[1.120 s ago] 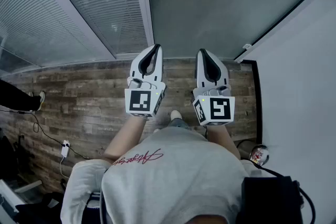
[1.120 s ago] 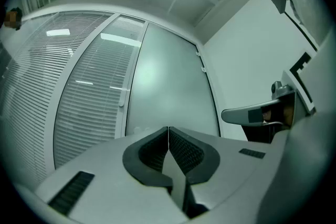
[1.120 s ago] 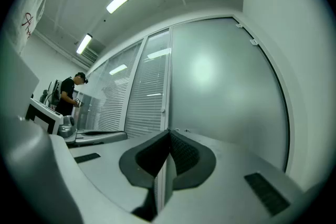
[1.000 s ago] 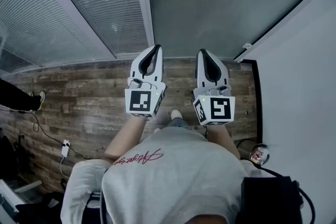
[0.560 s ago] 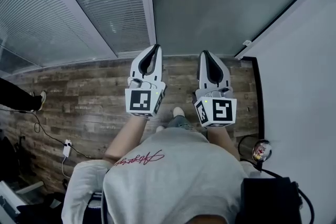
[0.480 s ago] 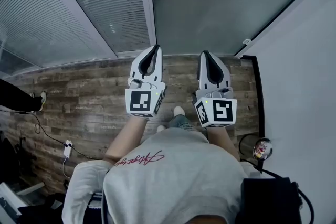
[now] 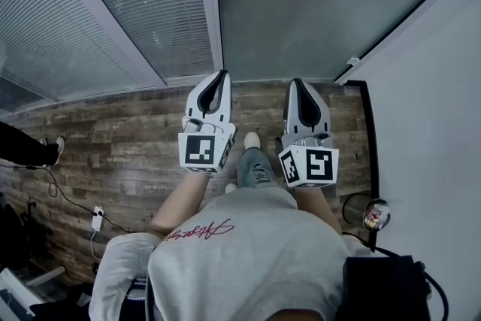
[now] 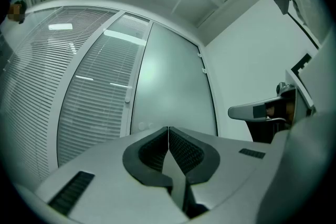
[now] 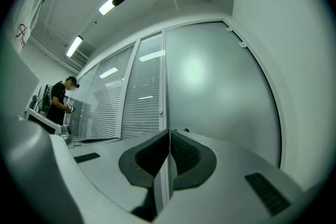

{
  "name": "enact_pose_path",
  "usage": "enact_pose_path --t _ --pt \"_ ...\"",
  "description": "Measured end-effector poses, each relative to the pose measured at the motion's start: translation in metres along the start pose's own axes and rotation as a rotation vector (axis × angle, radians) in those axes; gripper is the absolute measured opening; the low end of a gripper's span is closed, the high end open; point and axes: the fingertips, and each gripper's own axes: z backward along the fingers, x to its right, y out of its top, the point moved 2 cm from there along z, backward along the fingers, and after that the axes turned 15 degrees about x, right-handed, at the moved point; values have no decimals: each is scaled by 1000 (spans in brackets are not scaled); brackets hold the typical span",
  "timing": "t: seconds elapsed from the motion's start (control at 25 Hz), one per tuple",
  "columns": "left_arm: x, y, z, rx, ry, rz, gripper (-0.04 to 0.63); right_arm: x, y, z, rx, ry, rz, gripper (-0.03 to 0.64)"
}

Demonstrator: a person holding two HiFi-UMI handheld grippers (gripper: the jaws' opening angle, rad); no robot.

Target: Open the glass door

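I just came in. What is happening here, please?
A person stands on a wooden floor facing a frosted glass door, with a gripper in each hand. The left claw and the right claw are both shut and empty, and both point toward the door. The door looks closed, and neither claw appears to touch it yet.

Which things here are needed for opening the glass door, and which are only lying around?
For the job: glass door, left tool, right tool (both shut, empty).
Only lying about: window blinds, white floor plug with its cable, person standing further off.
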Motion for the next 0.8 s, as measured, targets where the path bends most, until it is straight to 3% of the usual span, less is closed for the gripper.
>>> enact_pose_path --t 0.2,0.6,0.8 --pt "-23 -21 -29 -2 19 -18 17 13 -21 -41 6 21 -8 18" --pt "-65 -61 -138 22 96 -67 17 69 -55 -162 10 90 3 20" --pt "-78 -74 -165 5 104 -68 17 84 -71 -201 -4 81 -5 20"
